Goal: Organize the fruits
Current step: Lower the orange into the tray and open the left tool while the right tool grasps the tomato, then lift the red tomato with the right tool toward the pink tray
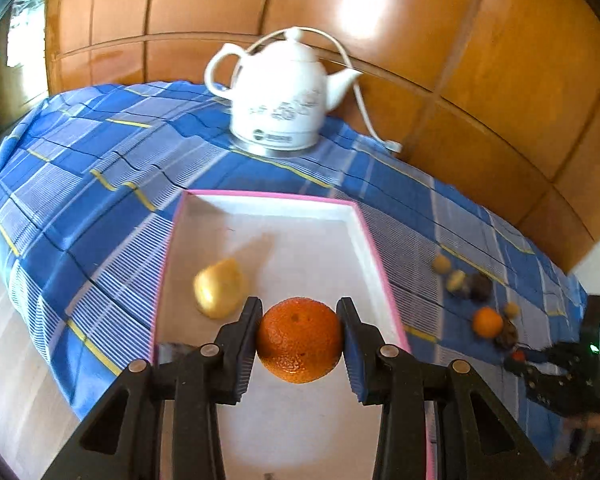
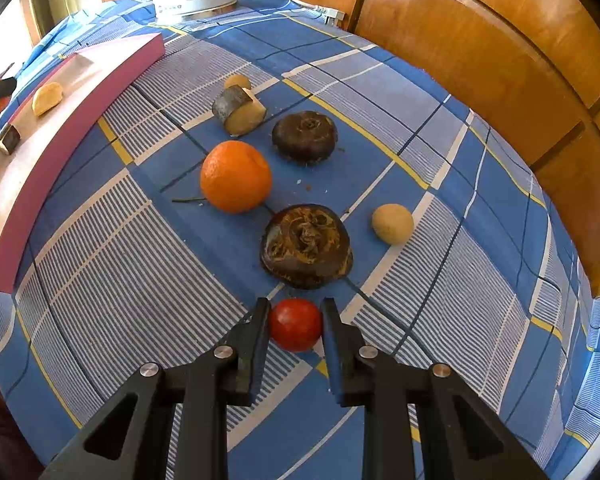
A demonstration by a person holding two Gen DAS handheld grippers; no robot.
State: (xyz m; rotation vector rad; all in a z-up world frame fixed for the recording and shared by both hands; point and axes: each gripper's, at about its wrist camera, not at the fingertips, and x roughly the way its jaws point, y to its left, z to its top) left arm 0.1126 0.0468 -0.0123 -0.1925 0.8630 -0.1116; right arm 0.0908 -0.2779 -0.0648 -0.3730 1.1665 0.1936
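Carrying round dimpled orange [image 1: 299, 340] clamped in left hand-held gripper [image 1: 300, 342] above pink-rimmed white tray [image 1: 272, 197] (yellow pear-shaped fruit [image 1: 219, 288] already inside), likely for drop-off. Right hand-held gripper [image 2: 296, 326] pinches small glossy red fruit [image 2: 295, 324] near worktop [image 2: 120, 260], ready for lift.

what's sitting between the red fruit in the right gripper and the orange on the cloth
In the right wrist view, a large dark brown fruit lies between the red fruit and the loose orange, slightly to the right.
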